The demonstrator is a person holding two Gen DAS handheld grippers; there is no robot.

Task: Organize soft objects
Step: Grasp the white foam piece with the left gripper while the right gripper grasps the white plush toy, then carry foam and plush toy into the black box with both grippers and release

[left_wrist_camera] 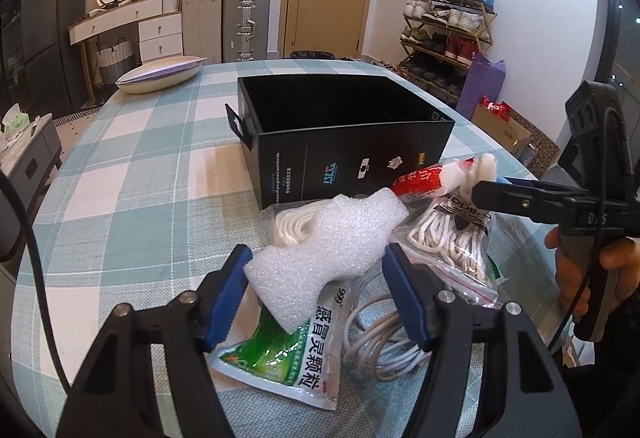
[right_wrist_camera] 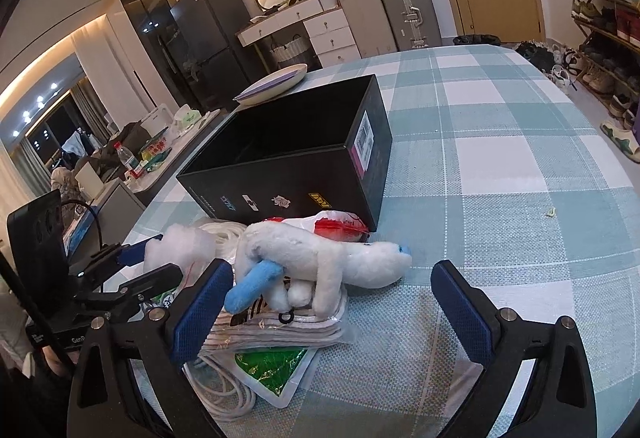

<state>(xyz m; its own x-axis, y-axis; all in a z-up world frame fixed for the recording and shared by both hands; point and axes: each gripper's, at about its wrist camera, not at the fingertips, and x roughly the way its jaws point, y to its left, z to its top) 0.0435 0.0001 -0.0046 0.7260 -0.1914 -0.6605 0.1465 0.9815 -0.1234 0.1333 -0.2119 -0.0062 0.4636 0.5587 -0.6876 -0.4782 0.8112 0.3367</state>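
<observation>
Presently, the left gripper (left_wrist_camera: 316, 292) stands with its blue-padded fingers spread wide, and a white bubbly foam piece (left_wrist_camera: 320, 250) lies between them; whether the left pad touches the foam cannot be told, and the right pad stands clear of it. Under the foam, nearer the gripper base, lies a green and white printed sachet (left_wrist_camera: 296, 354), and beside the right pad a coiled white cable (left_wrist_camera: 380, 342) rests on the blue and white checked tablecloth (left_wrist_camera: 132, 197). Ahead and to the right of the fingers sits a clear zip bag of white cord (left_wrist_camera: 448, 242), with a red and white packet (left_wrist_camera: 432, 181) just beyond it. A second bundle of white cord (left_wrist_camera: 292, 226) lies behind the foam. Straight ahead, past the pile, stands an open black cardboard box (left_wrist_camera: 344, 141).

The right gripper (right_wrist_camera: 332, 302) is likewise spread wide and grips nothing. A white plush toy with a blue limb (right_wrist_camera: 320, 262) lies between its fingers, close to the left pad, on top of the bagged cord; the right pad is well apart from it. The black box stands ahead of this gripper, just behind the toy. In the right wrist view the left gripper appears at the left with the foam at its fingertips.

A cream oval dish (left_wrist_camera: 160, 75) sits on the far table edge, left of the box.
</observation>
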